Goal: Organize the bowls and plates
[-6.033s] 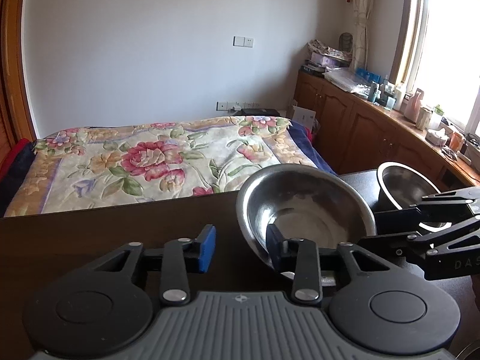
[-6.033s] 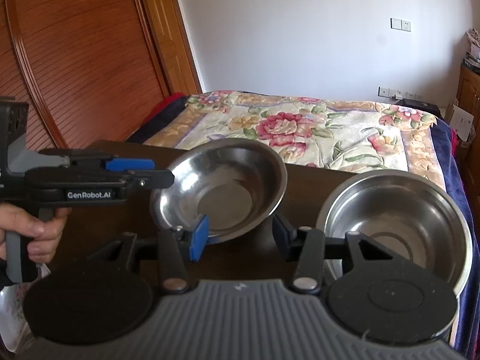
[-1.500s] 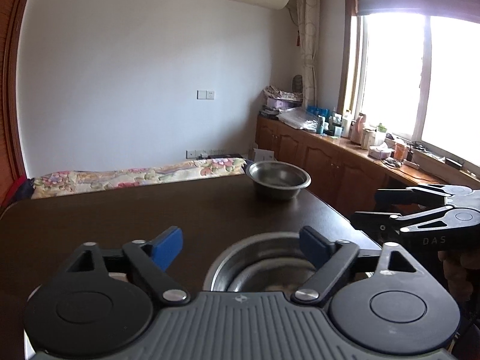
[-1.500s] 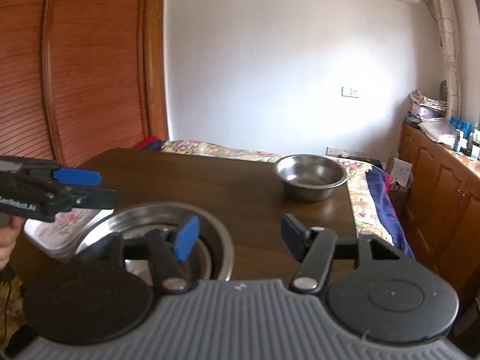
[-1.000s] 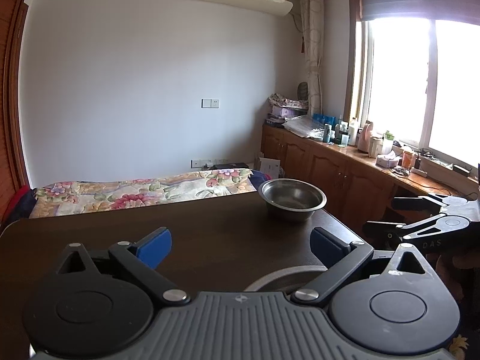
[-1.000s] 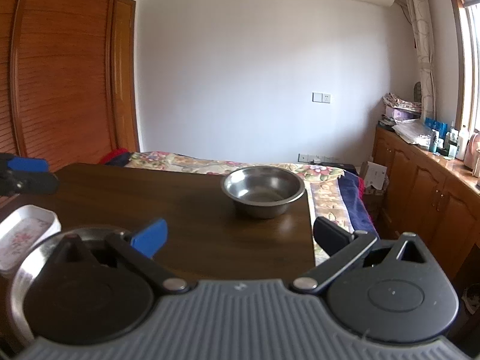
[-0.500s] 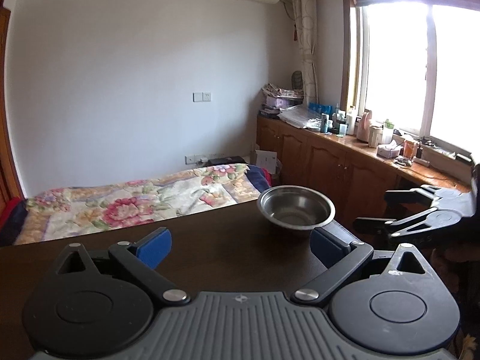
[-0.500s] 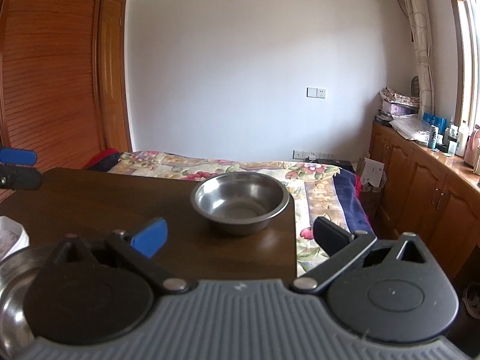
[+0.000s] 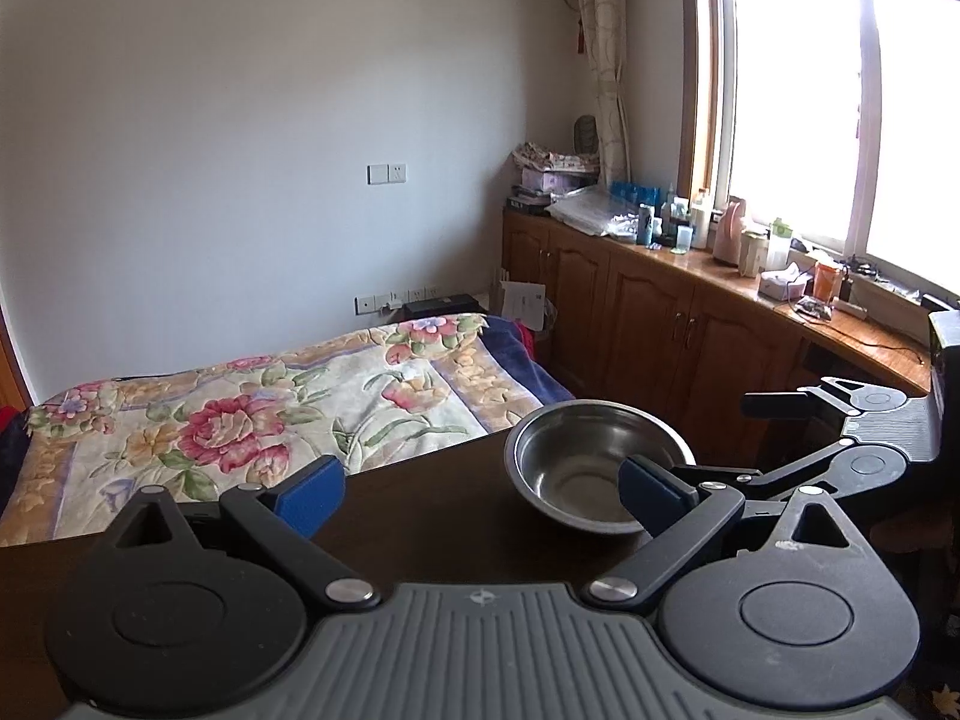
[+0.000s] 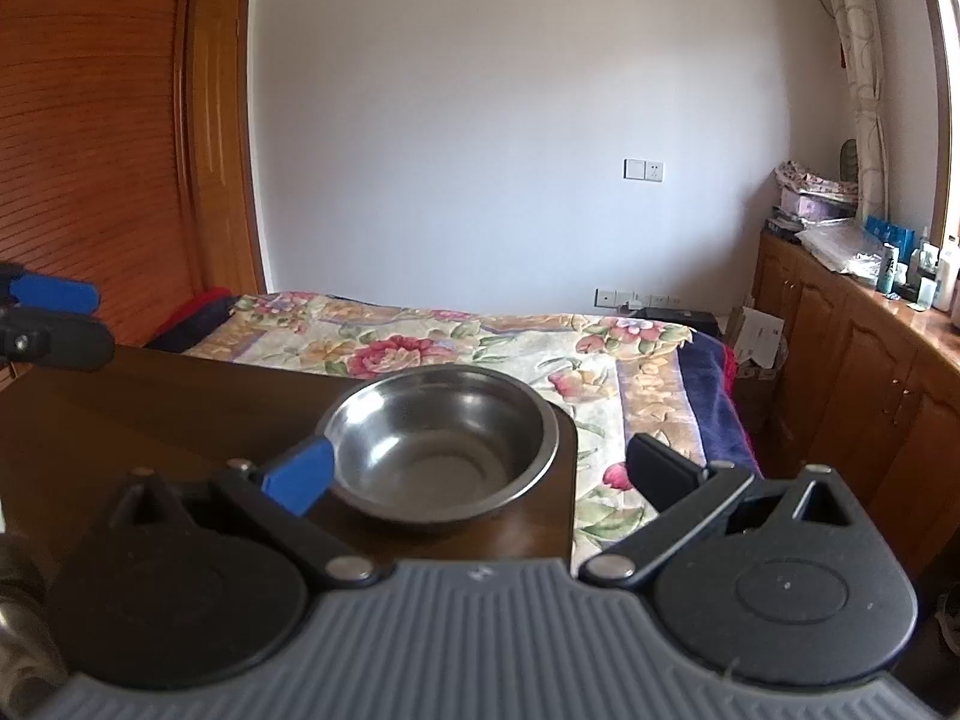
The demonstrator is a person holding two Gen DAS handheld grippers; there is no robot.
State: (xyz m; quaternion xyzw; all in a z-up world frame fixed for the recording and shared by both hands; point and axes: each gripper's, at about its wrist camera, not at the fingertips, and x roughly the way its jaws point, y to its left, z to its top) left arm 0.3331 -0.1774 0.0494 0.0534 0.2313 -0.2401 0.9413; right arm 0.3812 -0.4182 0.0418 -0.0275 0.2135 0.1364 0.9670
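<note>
1. A bed with a floral quilt in cream, pink and blue [image 9: 252, 414] lies beyond the far edge of the desk, ahead of both pairs of fingers; a white wall rises behind it.
2. A run of brown wooden cabinets with a cluttered top [image 9: 672, 306] stands under a bright window, off to the right of the fingers in both views.
3. The dark brown wooden desk [image 9: 432, 516] stretches under and ahead of the fingers, ending at a corner just past the bowl.
4. A round stainless-steel bowl [image 10: 441, 444], upright and empty, sits on the desk near that far right corner. In the right wrist view it lies just ahead of the fingers, between them but nearer the left, blue-padded one, whose tip overlaps its rim in the picture; whether they touch cannot be told. In the left wrist view the same bowl [image 9: 600, 462] lies ahead and right, partly behind the right finger.
5. The left gripper [image 9: 480, 489] has its fingers spread wide, with nothing between them.
6. The right gripper [image 10: 480, 471] also has its fingers spread wide and grips nothing; from the left wrist view it shows at the right edge, beside the bowl.
</note>
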